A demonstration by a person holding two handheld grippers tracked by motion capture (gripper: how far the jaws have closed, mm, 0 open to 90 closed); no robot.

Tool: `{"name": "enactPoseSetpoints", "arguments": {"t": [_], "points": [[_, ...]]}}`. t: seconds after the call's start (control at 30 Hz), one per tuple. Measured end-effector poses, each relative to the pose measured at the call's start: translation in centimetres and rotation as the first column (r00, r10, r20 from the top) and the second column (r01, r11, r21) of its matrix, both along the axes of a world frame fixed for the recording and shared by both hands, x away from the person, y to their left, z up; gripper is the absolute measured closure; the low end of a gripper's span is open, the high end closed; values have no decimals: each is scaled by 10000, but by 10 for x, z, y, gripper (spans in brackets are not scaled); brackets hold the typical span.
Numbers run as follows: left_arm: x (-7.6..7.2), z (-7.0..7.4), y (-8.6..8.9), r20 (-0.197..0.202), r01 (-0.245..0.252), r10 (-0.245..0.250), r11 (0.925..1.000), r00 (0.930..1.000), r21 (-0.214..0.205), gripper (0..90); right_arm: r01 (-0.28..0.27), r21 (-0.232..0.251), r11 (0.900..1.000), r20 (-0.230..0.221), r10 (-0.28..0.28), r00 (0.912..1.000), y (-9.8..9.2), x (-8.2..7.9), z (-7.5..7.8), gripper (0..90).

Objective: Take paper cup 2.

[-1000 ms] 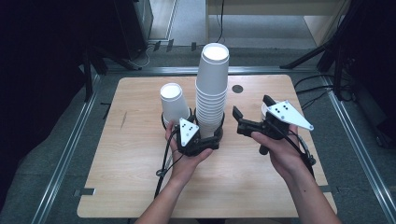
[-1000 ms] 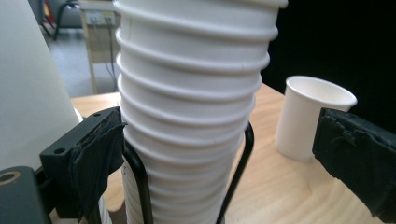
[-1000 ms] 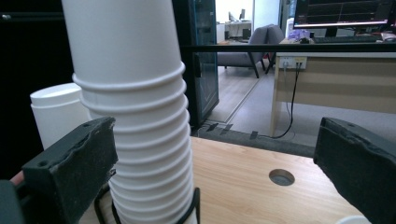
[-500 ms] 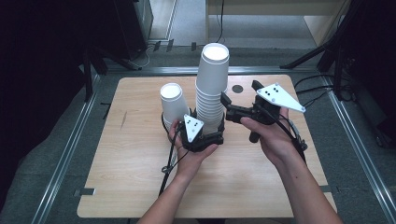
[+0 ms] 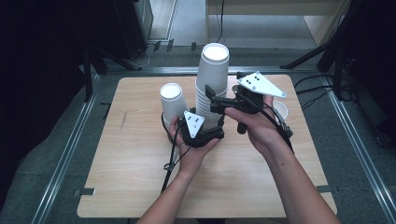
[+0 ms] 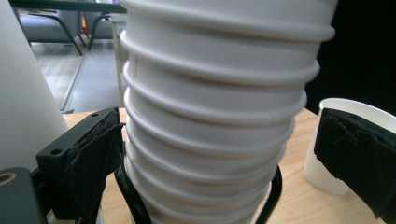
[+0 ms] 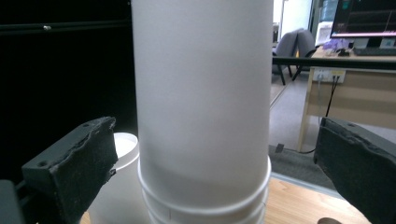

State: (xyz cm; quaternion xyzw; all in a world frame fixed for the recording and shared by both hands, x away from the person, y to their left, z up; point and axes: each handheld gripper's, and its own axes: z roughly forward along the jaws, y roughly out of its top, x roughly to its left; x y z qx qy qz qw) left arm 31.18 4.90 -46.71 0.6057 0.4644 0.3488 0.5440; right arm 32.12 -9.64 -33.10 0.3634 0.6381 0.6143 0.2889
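Note:
A tall stack of upside-down white paper cups (image 5: 212,79) stands mid-table. My left gripper (image 5: 208,125) sits low at its base, open, one jaw on each side of the ribbed rims (image 6: 210,140); a gap shows between the stack and the right-hand jaw. My right gripper (image 5: 212,99) comes in from the right, higher up. It is open, with its jaws wide on either side of the smooth top cup (image 7: 201,93) and touching nothing. A shorter upside-down cup (image 5: 172,103) stands just left of the stack.
An upright white cup (image 5: 281,111) stands on the table behind my right hand; in the left gripper view this cup (image 6: 312,168) lies beyond the right-hand jaw. The wooden table (image 5: 140,177) ends in metal rails (image 5: 65,154), with dark floor and cables around.
My right gripper has moved left and slightly up, from beside the stack to straddling its upper part. The left gripper and the cups have stayed put.

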Motion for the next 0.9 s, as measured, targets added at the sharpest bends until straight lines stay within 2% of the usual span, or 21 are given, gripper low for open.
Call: {"name": "enactPoseSetpoints", "arguments": {"t": [0.1,0.3,0.43,0.5,0.57,0.7,0.8,0.9], "points": [[2,1,0,-42,-10,10,10000,10000,17,16,-103,198,9998,-252,108,9996,4,8,3,0],[4,2,0,-91,19,-19,10000,10000,68,24,-251,-73,9997,-324,249,9992,15,17,11,0],[6,0,-2,-72,-81,82,9999,9999,148,39,-142,32,9999,-676,144,9976,19,26,12,0],[6,-1,-3,-96,-140,142,9997,9999,186,39,-228,94,9997,-805,234,9965,20,29,11,0],[6,-1,-3,-71,-211,212,9997,9997,158,39,-262,-49,9996,-853,257,9960,22,30,8,0],[7,-1,-3,-85,-228,229,9997,9997,95,40,-106,-14,9999,-940,104,9955,24,34,3,4],[7,-1,-4,-116,-302,304,9994,9995,169,45,50,21,10000,-841,-49,9964,25,35,1,34],[7,-1,-6,-151,-438,441,9988,9989,222,54,-14,-44,10000,-959,10,9954,28,36,-4,57]]}}
